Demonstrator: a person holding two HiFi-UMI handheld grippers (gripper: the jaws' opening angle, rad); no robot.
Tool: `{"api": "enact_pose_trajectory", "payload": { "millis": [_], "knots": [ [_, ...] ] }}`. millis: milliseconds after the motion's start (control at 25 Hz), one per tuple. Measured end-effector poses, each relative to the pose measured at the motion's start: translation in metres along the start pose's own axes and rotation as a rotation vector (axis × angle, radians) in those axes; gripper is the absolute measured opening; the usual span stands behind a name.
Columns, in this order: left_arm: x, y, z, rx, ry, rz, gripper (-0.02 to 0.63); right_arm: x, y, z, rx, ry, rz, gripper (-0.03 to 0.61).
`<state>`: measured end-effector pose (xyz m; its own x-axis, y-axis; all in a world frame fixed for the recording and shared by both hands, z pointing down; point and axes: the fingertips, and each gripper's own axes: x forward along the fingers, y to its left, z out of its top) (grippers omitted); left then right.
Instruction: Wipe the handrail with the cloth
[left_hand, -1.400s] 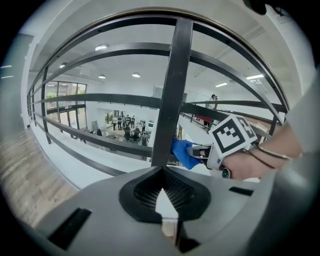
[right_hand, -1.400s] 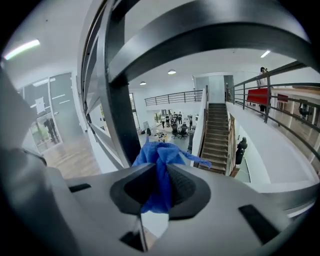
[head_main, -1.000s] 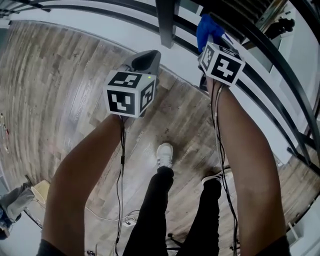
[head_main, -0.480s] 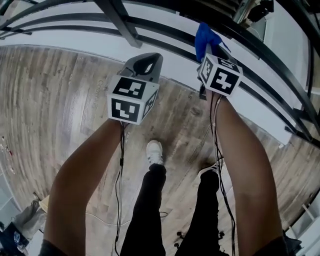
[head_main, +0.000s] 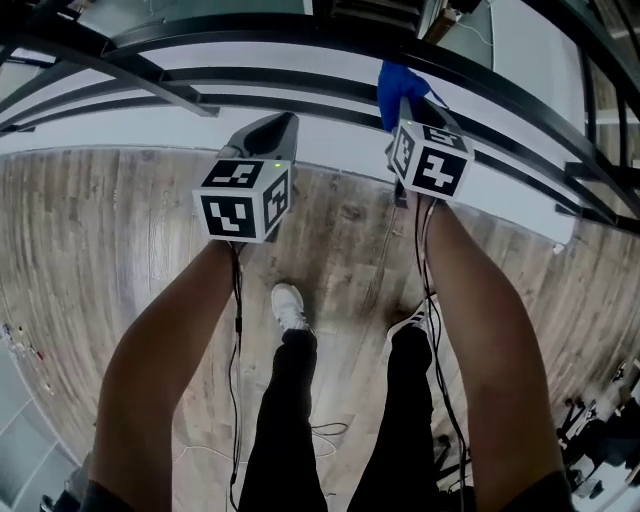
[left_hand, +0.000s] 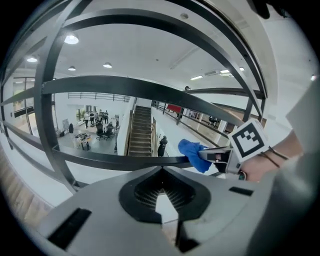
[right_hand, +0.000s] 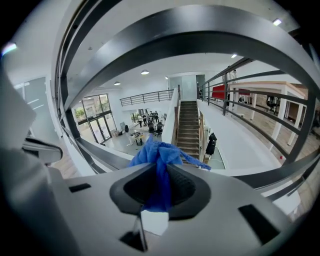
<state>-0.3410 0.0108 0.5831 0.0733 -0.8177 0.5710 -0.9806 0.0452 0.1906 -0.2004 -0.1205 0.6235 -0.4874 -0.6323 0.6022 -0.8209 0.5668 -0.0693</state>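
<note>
Wooden floor (head_main: 100, 220) lay below, black multi-bar handrail (right_hand: 200, 42) ran across ahead, left gripper (left_hand: 161, 172) was near the bars with jaws together and empty, right gripper (right_hand: 159, 167) had jaws clamped on the blue cloth (right_hand: 156, 152), cloth was bunched just beside a bar, contact indeterminate.

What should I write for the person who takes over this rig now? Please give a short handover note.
Left gripper: shut, empty, held near the railing.
Right gripper: shut on the blue cloth.
The cloth is up at the bars of the black handrail; contact cannot be confirmed.
Done: cloth grasped and brought to the rail. No wiped stretch shows.
Left: press the cloth on the handrail and wipe along it.
</note>
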Motion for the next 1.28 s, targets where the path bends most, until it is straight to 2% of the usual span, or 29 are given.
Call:
{"api": "enact_pose_trajectory", "payload": {
  "millis": [240,520,840,1000,1160,1280],
  "knots": [
    [0.039,-0.086,0.012,0.087,0.024,-0.085,0.005,-0.025,-0.085,-0.013,0.058,0.015,-0.038,0.074],
    [0.078,-0.180,0.024,0.060,0.038,-0.160,0.005,-0.057,-0.184,-0.026,0.081,0.021,-0.096,0.074],
    [0.126,-0.289,0.026,0.122,0.061,-0.238,0.005,-0.095,-0.292,-0.045,0.099,0.024,-0.142,0.074],
    [0.154,-0.341,0.021,0.161,0.066,-0.267,0.005,-0.106,-0.334,-0.050,0.133,0.015,-0.164,0.074],
    [0.176,-0.392,0.015,0.124,0.085,-0.282,0.005,-0.124,-0.373,-0.061,0.144,0.017,-0.182,0.074],
    [0.189,-0.436,0.018,0.183,0.075,-0.306,0.005,-0.135,-0.400,-0.067,0.120,0.018,-0.179,0.074]
  ]
}}
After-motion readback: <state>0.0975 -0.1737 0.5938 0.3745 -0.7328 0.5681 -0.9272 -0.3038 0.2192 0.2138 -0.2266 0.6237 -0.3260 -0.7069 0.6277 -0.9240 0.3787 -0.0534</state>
